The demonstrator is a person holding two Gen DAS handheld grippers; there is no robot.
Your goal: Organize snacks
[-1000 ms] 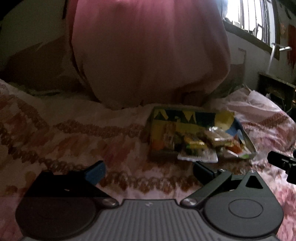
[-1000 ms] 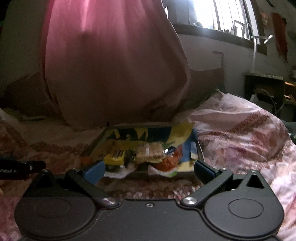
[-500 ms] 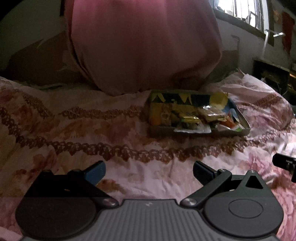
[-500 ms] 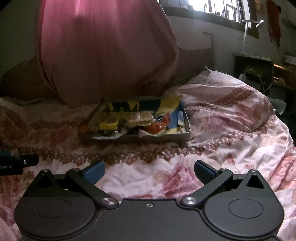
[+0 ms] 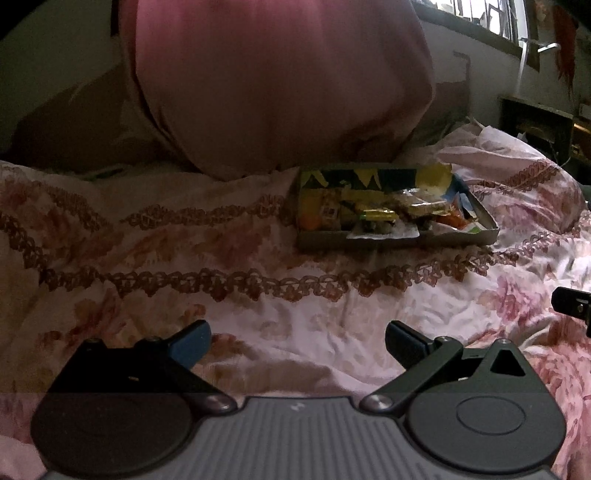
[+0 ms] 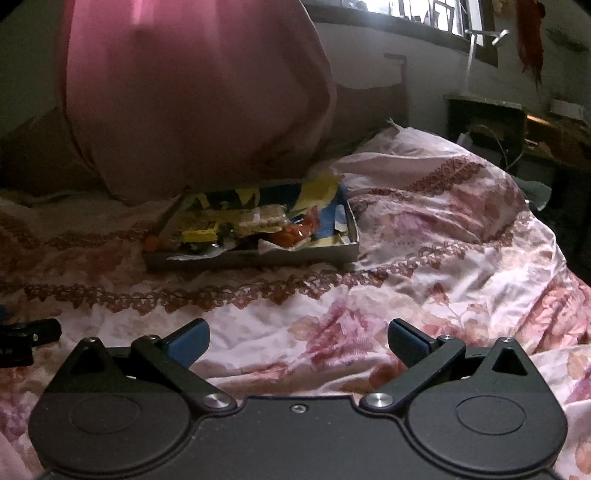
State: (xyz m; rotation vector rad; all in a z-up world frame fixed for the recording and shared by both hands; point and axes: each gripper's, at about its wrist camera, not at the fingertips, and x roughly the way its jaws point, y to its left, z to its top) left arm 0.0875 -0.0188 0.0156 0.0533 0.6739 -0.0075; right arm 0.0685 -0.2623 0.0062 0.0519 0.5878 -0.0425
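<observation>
The left gripper (image 5: 297,341) hangs low over the bedspread (image 5: 258,321), its jaws spread wide with nothing between them. The right gripper (image 6: 297,341) is in the same posture, jaws also wide apart and empty. Each one shows a small part of itself at the edge of the other camera: a dark tip of the right one at the right edge of the left view, and a dark piece of the left one at the left edge of the right view.

The snacks (image 5: 384,214) lie together in a shallow tray (image 5: 321,242) with low grey walls, which sits on the bedspread well ahead of both grippers. In the right view the tray (image 6: 317,254) holds a yellow wrapper (image 6: 199,233), a pale packet (image 6: 264,219) with a ribbed look, and an orange-red packet (image 6: 295,232). A white wrapper (image 5: 384,233) hangs a little over the front wall. What each packet contains I cannot tell.

Between the grippers and the tray there is only wrinkled cloth with pink flowers and a brown lace-like band (image 5: 236,286); nothing blocks the way. Just behind the tray stands a large pink pillow (image 5: 280,81), touching or almost touching its back wall. To the right the bedspread rises into a rumpled mound (image 6: 443,184). Further right is a dark side table (image 6: 484,118), and a window (image 6: 436,14) gives light from above.
</observation>
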